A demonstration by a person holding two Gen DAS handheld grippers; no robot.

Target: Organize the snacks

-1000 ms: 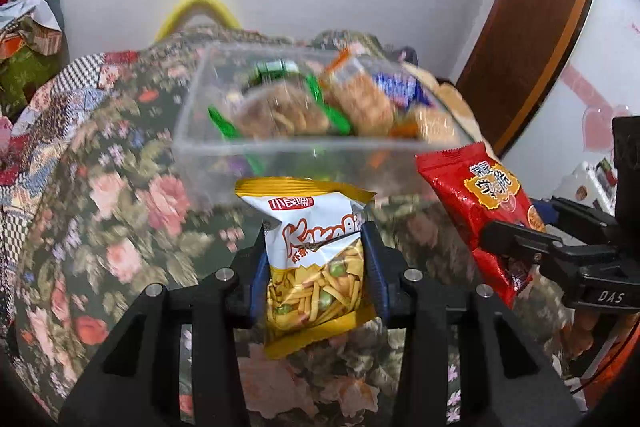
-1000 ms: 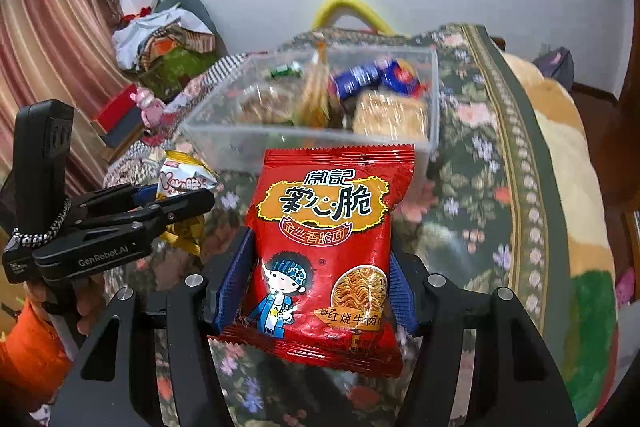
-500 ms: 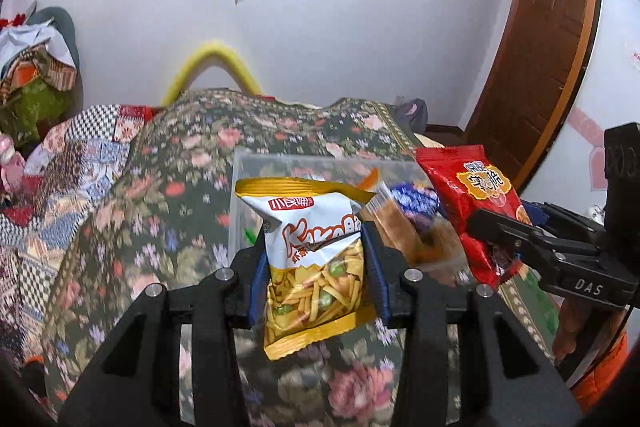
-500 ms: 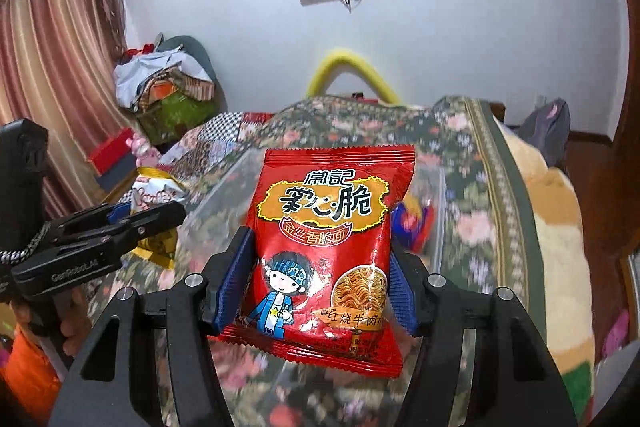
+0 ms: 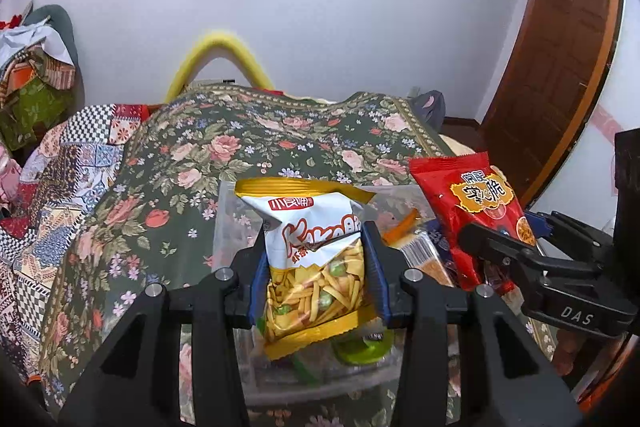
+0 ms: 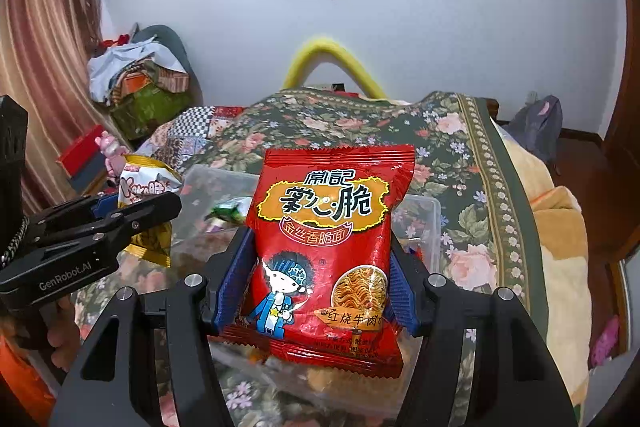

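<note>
Since the frame of one second ago we have carried both packets forward and higher: the clear plastic bin (image 5: 236, 227), which then stood ahead of us in the upper middle of both views, now lies low in the frame, under and behind the packets, and more of the white wall shows above. Our left gripper (image 5: 316, 279) is clamped on the yellow snack bag (image 5: 316, 259), its blue pads pressing the two side edges at the bag's middle, so the bag stands upright with its print facing the camera. Our right gripper (image 6: 316, 283) is closed in the same way on the red noodle packet (image 6: 324, 251), which fills the centre of the right view; in the left view this packet appears at the right edge. We think the side grip is chosen because the bags are soft and full of air, and the seams give a firm hold. Both packets hang over the bin, which rests on the floral blanket (image 5: 224, 143) and already contains other snacks (image 5: 416, 255). We judge the next step is to lower and release them inside.
</note>
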